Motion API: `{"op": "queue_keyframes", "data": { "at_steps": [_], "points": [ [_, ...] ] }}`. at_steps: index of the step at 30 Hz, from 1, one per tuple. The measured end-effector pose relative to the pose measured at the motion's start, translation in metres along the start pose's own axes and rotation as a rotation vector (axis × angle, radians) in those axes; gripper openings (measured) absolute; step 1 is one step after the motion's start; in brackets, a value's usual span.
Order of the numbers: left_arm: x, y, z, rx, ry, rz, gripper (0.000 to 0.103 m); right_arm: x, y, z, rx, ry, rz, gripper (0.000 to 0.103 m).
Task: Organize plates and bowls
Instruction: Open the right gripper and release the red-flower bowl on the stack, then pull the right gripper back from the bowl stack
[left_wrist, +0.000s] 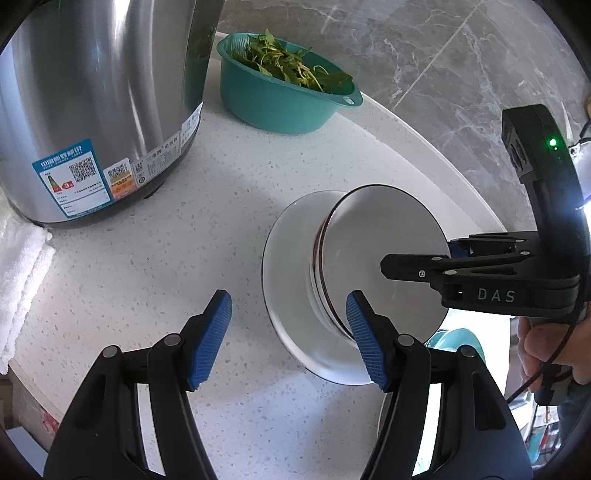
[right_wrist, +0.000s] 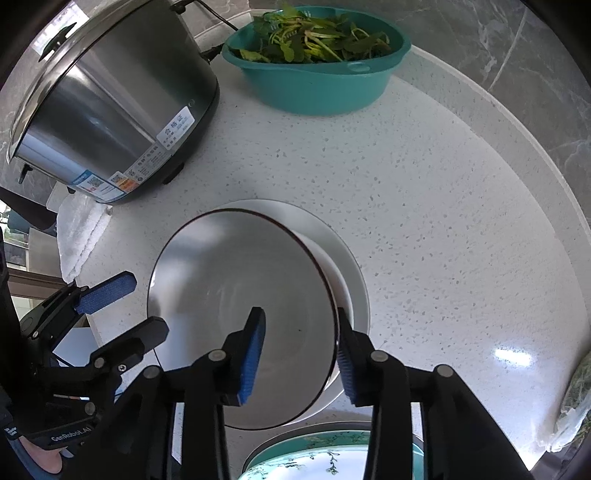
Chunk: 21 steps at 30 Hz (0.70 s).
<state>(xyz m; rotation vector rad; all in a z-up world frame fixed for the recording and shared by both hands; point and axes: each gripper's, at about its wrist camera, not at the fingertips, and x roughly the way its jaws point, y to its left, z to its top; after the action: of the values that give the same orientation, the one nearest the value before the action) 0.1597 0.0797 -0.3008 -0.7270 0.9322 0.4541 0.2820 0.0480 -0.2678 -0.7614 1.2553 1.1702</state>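
A white bowl with a dark rim line (left_wrist: 384, 236) (right_wrist: 229, 295) sits inside a wider white plate (left_wrist: 284, 266) (right_wrist: 351, 273) on the speckled white counter. My right gripper (right_wrist: 299, 354) (left_wrist: 388, 266) straddles the bowl's near rim, one blue pad inside and one outside, with a visible gap to the rim. My left gripper (left_wrist: 288, 332) (right_wrist: 122, 306) is open and empty, hovering just left of the plate, its right pad over the plate's edge. A teal patterned plate (right_wrist: 325, 454) lies below the counter edge.
A steel rice cooker (left_wrist: 92, 103) (right_wrist: 110, 107) stands at the back left. A teal colander of green leaves (left_wrist: 284, 85) (right_wrist: 317, 55) sits at the back by the grey marble wall. A white towel (left_wrist: 22, 273) lies at the left. A bag of greens (right_wrist: 576, 398) is at the right edge.
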Motion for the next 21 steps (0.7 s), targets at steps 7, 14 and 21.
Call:
{"op": "queue_keyframes", "data": {
  "at_steps": [7,14,21],
  "points": [
    [0.002,0.003,-0.001,-0.01,-0.004,-0.001,0.063,-0.003,0.007,-0.003,-0.036,-0.013,-0.048,0.043],
    [0.002,0.007,-0.003,-0.017,-0.002,-0.003,0.063,-0.009,-0.002,-0.006,0.0,-0.024,-0.002,0.048],
    [-0.002,0.007,-0.004,-0.015,-0.024,-0.024,0.067,-0.019,-0.008,-0.01,0.014,-0.061,0.016,0.055]
  ]
}}
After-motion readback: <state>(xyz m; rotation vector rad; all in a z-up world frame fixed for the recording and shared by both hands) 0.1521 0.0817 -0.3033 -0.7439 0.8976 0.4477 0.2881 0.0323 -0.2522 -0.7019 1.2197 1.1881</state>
